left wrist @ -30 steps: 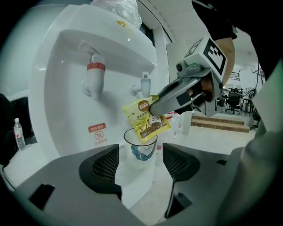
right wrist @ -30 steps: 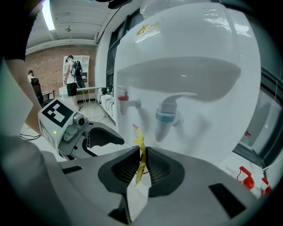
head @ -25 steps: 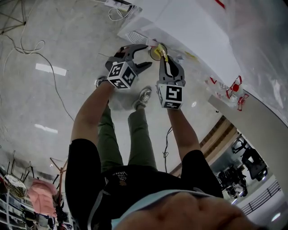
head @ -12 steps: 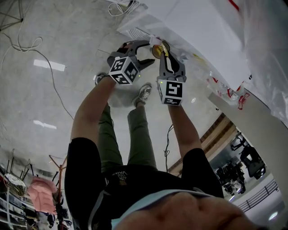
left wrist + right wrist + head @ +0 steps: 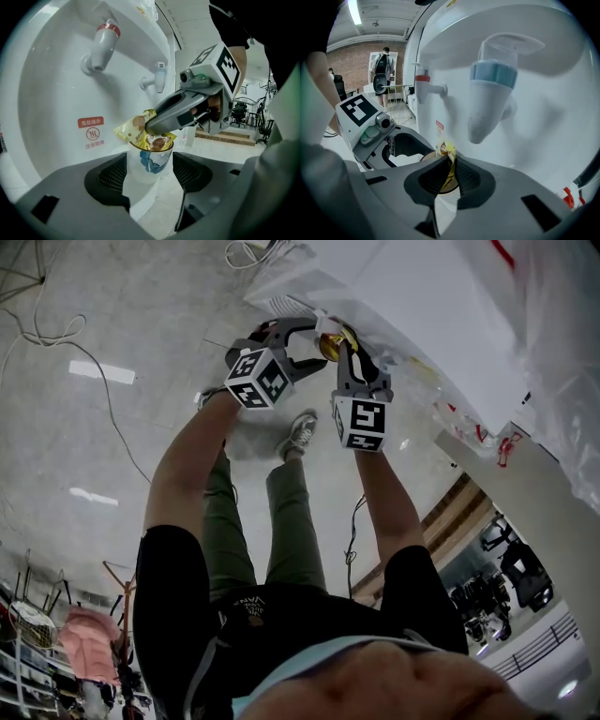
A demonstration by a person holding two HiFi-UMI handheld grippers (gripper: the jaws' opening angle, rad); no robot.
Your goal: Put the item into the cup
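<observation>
Yellow sachet (image 5: 139, 133): lower end inside the mouth of the paper cup (image 5: 152, 164), upper end pinched flat in the right gripper (image 5: 449, 174). Left gripper (image 5: 150, 174) clamps the cup by its sides. Over the last second the right gripper has come down a little toward the cup (left barely shifted). Water dispenser (image 5: 61, 103) behind. Its blue tap (image 5: 492, 93) hangs close over the right gripper, red tap (image 5: 105, 42) beside it.
</observation>
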